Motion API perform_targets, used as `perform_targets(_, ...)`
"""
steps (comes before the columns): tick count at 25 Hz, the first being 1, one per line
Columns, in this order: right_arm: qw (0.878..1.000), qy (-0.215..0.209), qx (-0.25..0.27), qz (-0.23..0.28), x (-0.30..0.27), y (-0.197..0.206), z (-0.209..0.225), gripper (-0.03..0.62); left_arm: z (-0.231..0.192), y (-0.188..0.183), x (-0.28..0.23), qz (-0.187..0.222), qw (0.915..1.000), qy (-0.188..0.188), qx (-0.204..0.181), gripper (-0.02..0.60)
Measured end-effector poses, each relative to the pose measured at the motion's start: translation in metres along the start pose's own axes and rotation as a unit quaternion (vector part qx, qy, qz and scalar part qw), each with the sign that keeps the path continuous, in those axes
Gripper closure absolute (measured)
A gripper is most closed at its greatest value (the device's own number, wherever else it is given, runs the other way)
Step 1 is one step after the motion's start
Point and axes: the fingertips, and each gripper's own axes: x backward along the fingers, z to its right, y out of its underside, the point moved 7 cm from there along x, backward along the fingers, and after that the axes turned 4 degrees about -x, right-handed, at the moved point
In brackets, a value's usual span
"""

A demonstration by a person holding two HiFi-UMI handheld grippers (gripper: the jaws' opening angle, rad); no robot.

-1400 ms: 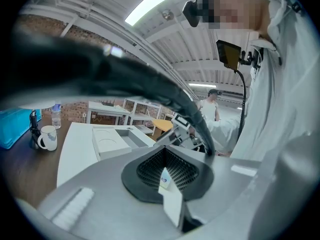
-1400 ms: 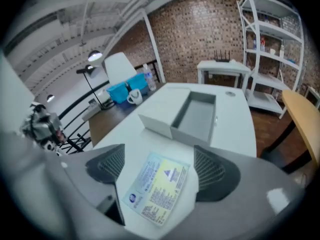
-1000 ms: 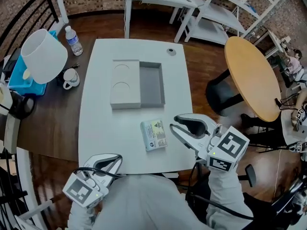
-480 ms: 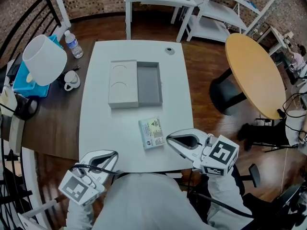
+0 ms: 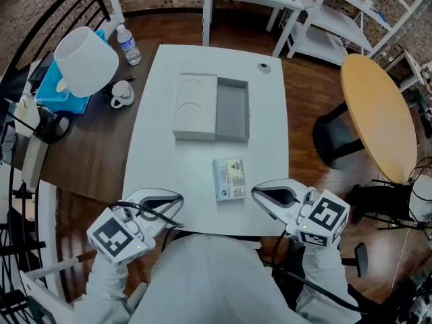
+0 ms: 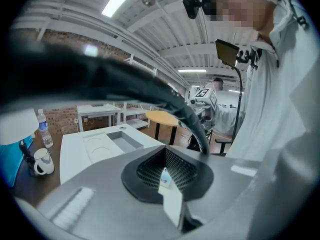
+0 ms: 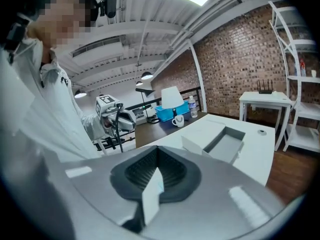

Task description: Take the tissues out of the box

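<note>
A flat tissue pack (image 5: 230,179) with a yellow label lies on the white table (image 5: 165,154), outside the box and just short of it. The open grey box (image 5: 233,110) shows a bare bottom; its pale lid (image 5: 195,106), with two round imprints, rests against its left side. My right gripper (image 5: 257,194) is shut and holds nothing, low over the table's front edge just right of the pack. My left gripper (image 5: 178,199) is shut and holds nothing, at the front edge left of the pack. The box (image 7: 226,143) and the box (image 6: 121,139) appear beyond the shut jaws in both gripper views.
A white lampshade (image 5: 85,60), a water bottle (image 5: 127,45), a mug (image 5: 121,94) and a blue tray (image 5: 63,84) stand on the dark desk at the left. A round wooden table (image 5: 378,117) is at the right. A small dark disc (image 5: 263,66) lies at the table's far edge.
My right gripper has drawn back from beside the tissue pack toward the front edge, and its jaws have closed. The pack stays where it was. The head view has shifted.
</note>
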Motion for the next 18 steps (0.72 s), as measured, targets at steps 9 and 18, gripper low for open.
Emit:
perform_targets(9, 1.0, 0.013, 0.002, -0.007, -0.021, 0.004, 0.005, 0.591, -0.012, 0.012, -0.003, -0.046, 0.9982, 0.039, 0.003, 0.569)
perform_targets(18, 1.0, 0.022, -0.009, -0.009, -0.023, 0.006, 0.01, 0.591, -0.013, 0.01, -0.008, -0.043, 0.998, 0.045, 0.011, 0.569)
